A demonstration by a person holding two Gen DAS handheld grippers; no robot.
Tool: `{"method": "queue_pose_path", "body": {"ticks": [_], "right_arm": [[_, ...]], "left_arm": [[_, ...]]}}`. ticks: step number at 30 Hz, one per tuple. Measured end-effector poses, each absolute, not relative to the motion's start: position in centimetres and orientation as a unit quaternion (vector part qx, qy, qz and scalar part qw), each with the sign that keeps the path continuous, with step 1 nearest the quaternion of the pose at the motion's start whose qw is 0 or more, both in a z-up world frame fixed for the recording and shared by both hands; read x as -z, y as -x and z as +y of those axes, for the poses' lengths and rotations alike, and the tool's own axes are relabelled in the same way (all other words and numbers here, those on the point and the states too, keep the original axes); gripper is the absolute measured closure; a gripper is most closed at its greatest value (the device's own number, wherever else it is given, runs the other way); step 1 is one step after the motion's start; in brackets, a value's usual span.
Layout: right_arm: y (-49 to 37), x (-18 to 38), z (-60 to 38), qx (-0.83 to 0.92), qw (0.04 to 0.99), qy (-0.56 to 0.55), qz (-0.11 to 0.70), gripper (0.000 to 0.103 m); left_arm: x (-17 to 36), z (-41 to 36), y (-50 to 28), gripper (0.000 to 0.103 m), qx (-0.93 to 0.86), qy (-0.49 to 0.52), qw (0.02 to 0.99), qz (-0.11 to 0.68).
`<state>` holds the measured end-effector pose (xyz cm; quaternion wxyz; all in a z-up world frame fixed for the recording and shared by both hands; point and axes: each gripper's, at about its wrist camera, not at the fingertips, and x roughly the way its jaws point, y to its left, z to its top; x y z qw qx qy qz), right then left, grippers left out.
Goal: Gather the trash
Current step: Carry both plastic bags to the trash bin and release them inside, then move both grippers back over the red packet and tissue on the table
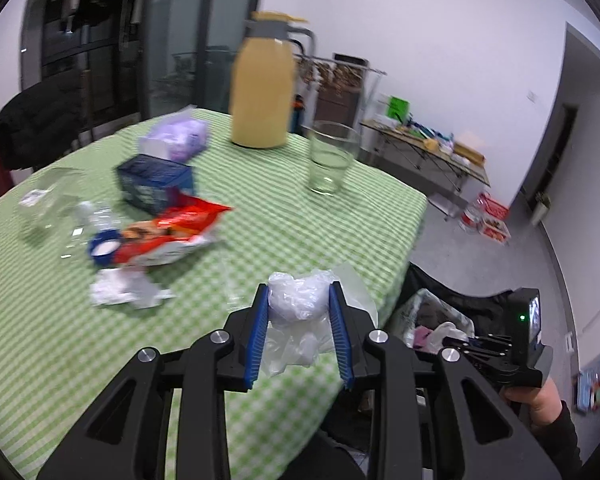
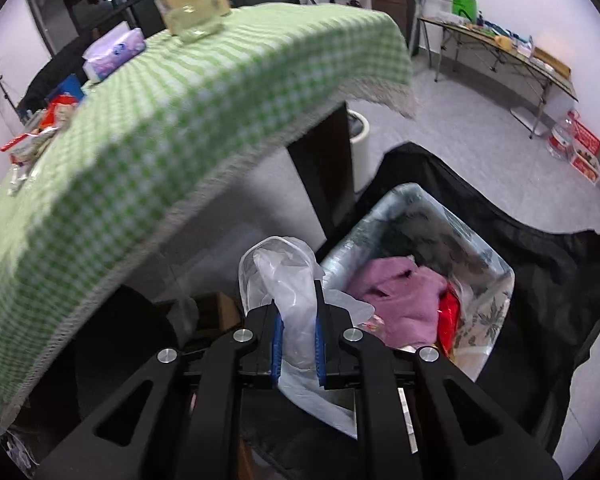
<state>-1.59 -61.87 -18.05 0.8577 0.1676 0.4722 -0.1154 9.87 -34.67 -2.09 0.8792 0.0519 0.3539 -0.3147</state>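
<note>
My left gripper (image 1: 299, 300) is shut on a crumpled clear plastic wrap with white paper inside (image 1: 298, 300), held above the front edge of the green checked table (image 1: 260, 216). My right gripper (image 2: 298, 308) is shut on a clear plastic bag (image 2: 284, 272), held below the table edge, just left of the open trash bin (image 2: 484, 256). The bin holds pink cloth (image 2: 400, 300) and red scraps. The right gripper also shows in the left wrist view (image 1: 496, 356). On the table lie a red snack wrapper (image 1: 172, 232), crumpled white paper (image 1: 120, 288) and a crushed clear bottle with blue cap (image 1: 96, 236).
A yellow thermos jug (image 1: 262, 88), an empty glass (image 1: 330, 160), a blue box (image 1: 154, 180) and a purple tissue pack (image 1: 178, 138) stand on the table. A black bag (image 2: 560, 288) surrounds the bin. A folding table (image 2: 500, 48) stands by the far wall.
</note>
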Motion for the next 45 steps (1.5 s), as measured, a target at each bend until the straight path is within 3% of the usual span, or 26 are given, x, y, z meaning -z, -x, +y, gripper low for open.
{"method": "queue_pose_path", "body": {"ticks": [10, 12, 14, 22, 24, 25, 27, 32, 37, 39, 43, 45], "right_arm": [[2.1, 17.7, -66.1, 0.129, 0.867, -0.227, 0.424, 0.090], [1.9, 17.7, -67.1, 0.138, 0.867, -0.238, 0.416, 0.085], [2.2, 17.7, -68.5, 0.171, 0.863, -0.244, 0.409, 0.057], [6.7, 16.1, -73.6, 0.257, 0.854, -0.261, 0.369, 0.053], [8.2, 15.2, -74.3, 0.270, 0.854, -0.262, 0.358, 0.051], [8.7, 14.9, -74.4, 0.274, 0.855, -0.261, 0.355, 0.051], [9.9, 14.0, -74.5, 0.282, 0.857, -0.252, 0.350, 0.049], [11.1, 12.3, -74.3, 0.300, 0.861, -0.235, 0.336, 0.048], [9.4, 9.7, -72.2, 0.293, 0.880, -0.211, 0.308, 0.048], [7.9, 8.5, -70.7, 0.275, 0.892, -0.203, 0.296, 0.048], [3.2, 5.5, -65.4, 0.220, 0.919, -0.165, 0.283, 0.048], [0.6, 3.7, -61.7, 0.183, 0.933, -0.147, 0.274, 0.046]], "left_arm": [[7.0, -45.0, -10.7, 0.076, 0.392, -0.073, 0.816, 0.418], [8.5, -47.5, -10.8, 0.076, 0.412, -0.079, 0.794, 0.439], [10.0, -50.1, -10.4, 0.076, 0.433, -0.090, 0.774, 0.452], [17.4, -60.6, -7.4, 0.075, 0.481, -0.136, 0.703, 0.506], [19.1, -63.0, -7.1, 0.070, 0.485, -0.147, 0.693, 0.513], [20.3, -64.2, -6.8, 0.052, 0.473, -0.161, 0.694, 0.518], [21.4, -65.2, -6.3, 0.042, 0.454, -0.192, 0.696, 0.522], [18.1, -62.1, -7.5, 0.033, 0.465, -0.162, 0.717, 0.494], [10.8, -55.1, -10.5, 0.031, 0.448, -0.074, 0.767, 0.453], [7.6, -51.6, -11.0, 0.028, 0.442, -0.053, 0.791, 0.419], [0.8, -41.1, -11.5, 0.010, 0.400, -0.015, 0.855, 0.330], [-1.3, -35.6, -11.9, 0.009, 0.356, -0.004, 0.884, 0.304]]}}
